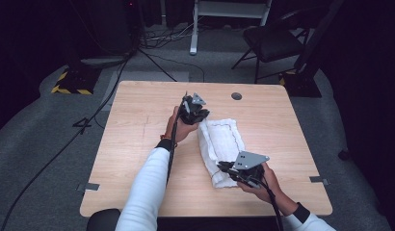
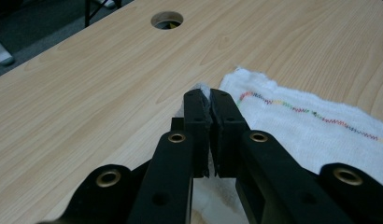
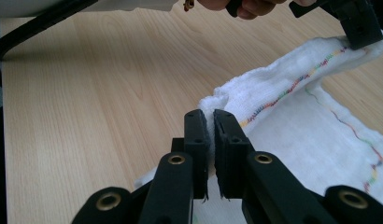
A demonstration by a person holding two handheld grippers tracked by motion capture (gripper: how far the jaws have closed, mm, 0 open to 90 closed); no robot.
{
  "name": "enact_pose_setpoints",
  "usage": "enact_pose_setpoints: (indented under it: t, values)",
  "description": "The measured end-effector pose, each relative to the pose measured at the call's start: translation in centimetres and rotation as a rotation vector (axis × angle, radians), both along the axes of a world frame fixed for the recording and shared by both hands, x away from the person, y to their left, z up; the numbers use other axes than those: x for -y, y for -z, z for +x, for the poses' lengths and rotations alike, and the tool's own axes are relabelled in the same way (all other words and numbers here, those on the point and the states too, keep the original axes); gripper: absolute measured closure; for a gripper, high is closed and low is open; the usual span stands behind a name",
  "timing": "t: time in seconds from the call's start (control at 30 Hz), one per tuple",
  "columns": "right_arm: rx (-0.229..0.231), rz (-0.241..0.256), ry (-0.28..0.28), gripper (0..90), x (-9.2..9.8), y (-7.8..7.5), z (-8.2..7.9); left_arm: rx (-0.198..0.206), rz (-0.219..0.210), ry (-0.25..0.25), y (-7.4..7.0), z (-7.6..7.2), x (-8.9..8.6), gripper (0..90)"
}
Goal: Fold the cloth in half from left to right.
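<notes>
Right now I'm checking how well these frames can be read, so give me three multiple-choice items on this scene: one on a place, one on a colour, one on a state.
1. Where is the round hole in the table?
A. near the far edge
B. near the person's edge
C. under the towel

2. What colour is the towel?
A. blue
B. white with multicoloured stitching
C. black

3. How are the grippers engaged?
A. both open above the table
B. one shut on the towel, the other open
C. both shut on the towel's edge

Key: 1 A, the high view shows it beyond the towel. 2 B, the stitched line runs across white cloth. 3 C, the left gripper and right gripper each pinch cloth.
</notes>
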State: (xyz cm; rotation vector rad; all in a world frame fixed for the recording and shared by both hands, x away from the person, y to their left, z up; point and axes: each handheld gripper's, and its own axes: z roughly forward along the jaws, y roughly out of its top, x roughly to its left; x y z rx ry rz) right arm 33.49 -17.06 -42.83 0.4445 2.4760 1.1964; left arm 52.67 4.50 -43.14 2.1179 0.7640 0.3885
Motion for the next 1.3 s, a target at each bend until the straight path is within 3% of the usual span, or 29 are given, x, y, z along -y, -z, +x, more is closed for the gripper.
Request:
enact_pose_setpoints:
  t: [0.4, 0.7, 1.0, 1.13, 1.3]
  values:
    - [-0.034, 0.012, 0.095, 84.7, 4.6, 0.5, -0.3, -0.001, 0.008, 0.034, 0.3, 0.3, 3.8, 86.2]
    - [-0.053, 0.000, 0.140, 84.7, 6.9, 1.0, -0.6, -0.021, 0.008, 0.049, 1.4, 0.8, 6.5, 86.1]
    - [-0.080, -0.030, 0.184, 84.4, 8.5, 2.1, -0.4, -0.028, 0.039, 0.047, 2.7, 1.0, 8.8, 84.2]
    - [-0.100, -0.053, 0.195, 82.7, 8.8, 2.8, -0.3, -0.031, 0.052, 0.031, 3.1, 0.9, 9.3, 75.7]
    - [-0.110, -0.080, 0.212, 72.6, 9.1, 3.4, -0.3, -0.029, 0.026, 0.034, 2.8, 0.1, 8.8, 58.0]
